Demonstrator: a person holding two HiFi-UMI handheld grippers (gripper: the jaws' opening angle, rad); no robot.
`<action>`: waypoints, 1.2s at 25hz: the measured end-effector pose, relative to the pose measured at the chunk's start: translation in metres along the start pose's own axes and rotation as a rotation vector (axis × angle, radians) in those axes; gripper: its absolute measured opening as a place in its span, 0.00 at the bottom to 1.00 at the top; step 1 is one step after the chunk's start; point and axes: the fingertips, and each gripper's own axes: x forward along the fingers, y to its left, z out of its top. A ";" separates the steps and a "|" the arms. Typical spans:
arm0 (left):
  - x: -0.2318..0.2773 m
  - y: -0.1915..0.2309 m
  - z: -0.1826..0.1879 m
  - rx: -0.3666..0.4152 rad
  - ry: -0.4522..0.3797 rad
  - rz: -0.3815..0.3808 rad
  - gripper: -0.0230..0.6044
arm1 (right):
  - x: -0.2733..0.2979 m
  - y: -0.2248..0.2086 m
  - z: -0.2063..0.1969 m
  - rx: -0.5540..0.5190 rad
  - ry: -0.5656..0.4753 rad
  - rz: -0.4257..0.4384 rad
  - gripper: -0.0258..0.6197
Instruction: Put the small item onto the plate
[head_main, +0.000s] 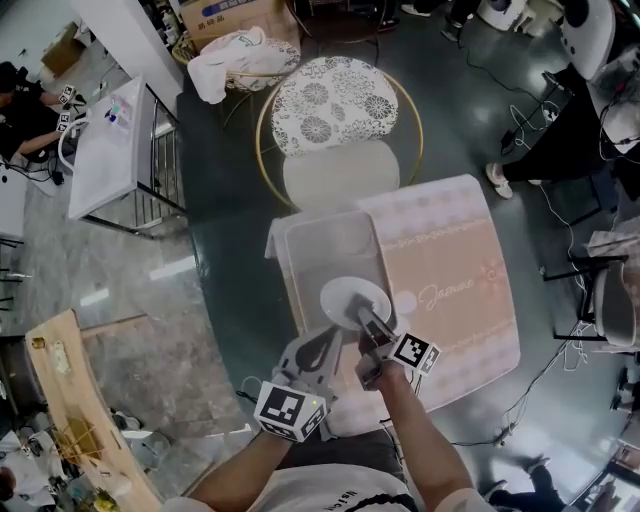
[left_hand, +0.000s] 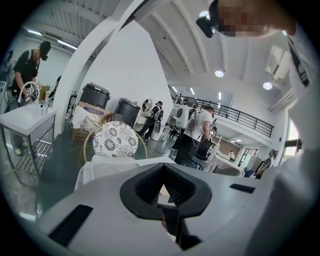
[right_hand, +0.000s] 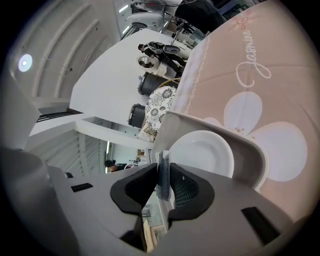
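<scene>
The left gripper (left_hand: 162, 172) hangs near the table's front edge, just left of the plate. Its jaws are closed together with nothing between them, and it seems to have no part in this step. It is best kept where it is, clear of the dish.

In the middle, a white plate (head_main: 345, 295) sits at the near right corner of a pale tray (head_main: 290, 250), which rests on a pink tablecloth (head_main: 450, 270).

On the right, the right gripper (right_hand: 162, 170) reaches over the plate's near rim. Its jaws are clamped on the small item (right_hand: 162, 180), a thin flat grey piece held on edge. The item is in the air, apparently above the plate and not yet resting on it.

To do this well, the gripper should probably move a little further toward the plate's centre and sink until the piece nearly touches. The jaws should then ease apart slowly, because a piece let go on edge could tip or slide off the rim.
</scene>
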 end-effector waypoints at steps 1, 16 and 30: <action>0.001 0.002 -0.001 -0.002 0.002 0.001 0.05 | 0.002 -0.002 0.000 -0.005 0.002 -0.008 0.18; 0.013 0.013 0.001 -0.030 0.022 -0.002 0.05 | 0.016 -0.006 -0.005 -0.478 0.153 -0.260 0.28; 0.008 0.007 0.013 -0.038 0.038 0.008 0.05 | -0.001 0.004 0.007 -0.700 0.218 -0.402 0.35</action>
